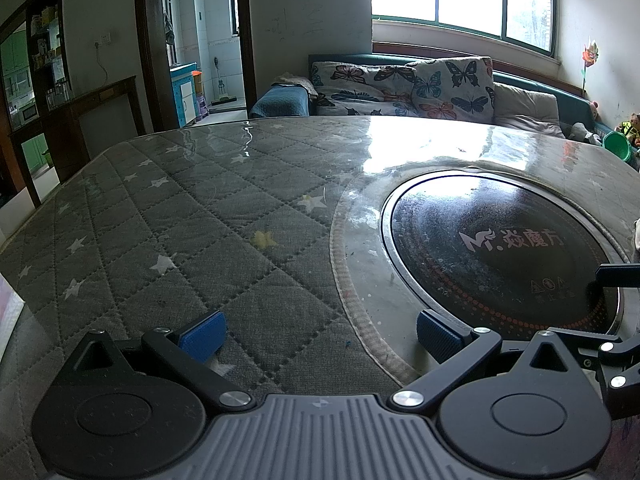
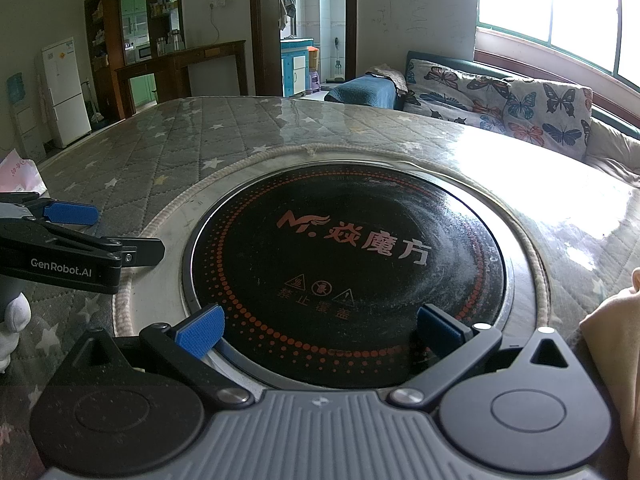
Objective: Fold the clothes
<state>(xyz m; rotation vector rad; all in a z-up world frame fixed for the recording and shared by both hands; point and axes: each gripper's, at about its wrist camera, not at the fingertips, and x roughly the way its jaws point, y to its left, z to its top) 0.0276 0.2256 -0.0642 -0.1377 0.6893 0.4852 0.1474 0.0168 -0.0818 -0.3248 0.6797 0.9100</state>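
Note:
My left gripper [image 1: 320,336] is open and empty, low over the grey quilted star-pattern table cover [image 1: 180,216]. My right gripper [image 2: 320,330] is open and empty over the black round cooktop [image 2: 348,264] set in the table. A beige cloth [image 2: 612,344] lies at the right edge of the right wrist view, beside the right gripper; a pale bit of it shows at the right edge of the left wrist view [image 1: 636,236]. The left gripper also shows at the left of the right wrist view [image 2: 80,224].
The cooktop [image 1: 500,248] sits to the right of the left gripper. A sofa with butterfly cushions [image 1: 420,88] stands behind the table under the window. A pink bag [image 2: 20,172] lies at the table's left edge. A fridge [image 2: 64,92] and dark shelves stand beyond.

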